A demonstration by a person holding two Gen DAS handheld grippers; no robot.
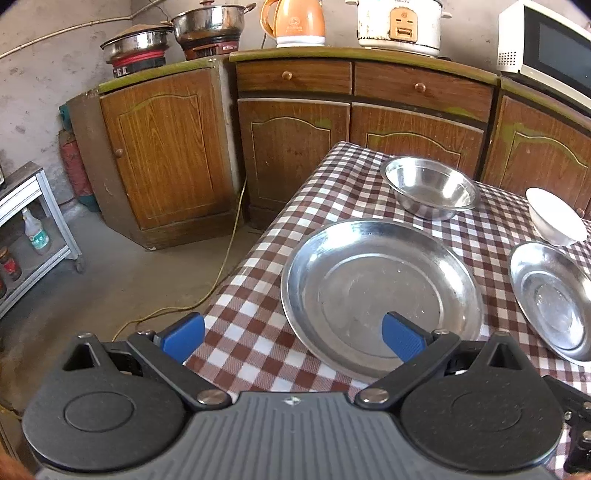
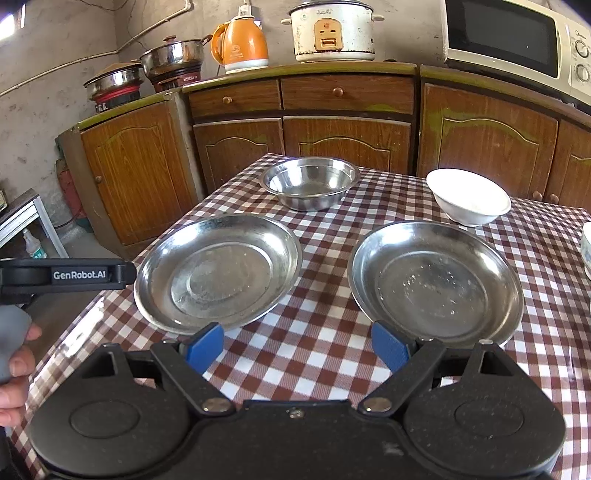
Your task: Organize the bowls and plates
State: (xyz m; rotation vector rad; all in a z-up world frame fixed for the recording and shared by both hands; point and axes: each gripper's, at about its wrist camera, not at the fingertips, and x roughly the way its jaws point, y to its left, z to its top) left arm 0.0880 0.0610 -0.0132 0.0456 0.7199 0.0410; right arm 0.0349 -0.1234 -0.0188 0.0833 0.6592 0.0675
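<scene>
Both hand-held grippers are spread wide with nothing between their blue pads: the left hand-held gripper [image 1: 293, 338] hovers over the desk's near left edge, one pad off the edge above the floor and the other over the near rim of the left steel plate [image 1: 382, 295], while the right hand-held gripper [image 2: 297, 345] hangs above bare cloth between the two plates at the near edge. A brown-and-white checked cloth covers the desk [image 2: 317, 295]. From left to right on it lie the left steel plate [image 2: 218, 271] toward the near left corner, a steel bowl [image 2: 309, 182] at the far edge behind it, the right steel plate [image 2: 436, 282] beside the first and apart from it, and a white bowl [image 2: 469, 197] behind that, toward the far right; none of them touch. Part of another dish shows at the right border of the right wrist view, too cropped to identify. Beyond the desk runs a row of wooden cabinets [image 2: 347, 136] carrying, left to right, two steel pots [image 2: 173, 55] on burners, an orange kettle [image 2: 242, 46], a white rice cooker [image 2: 332, 31] and a microwave [image 2: 517, 40]. A yellow cord [image 1: 221, 266] trails across the concrete floor at the left, near a small metal shelf [image 1: 33, 221] with bottles.
</scene>
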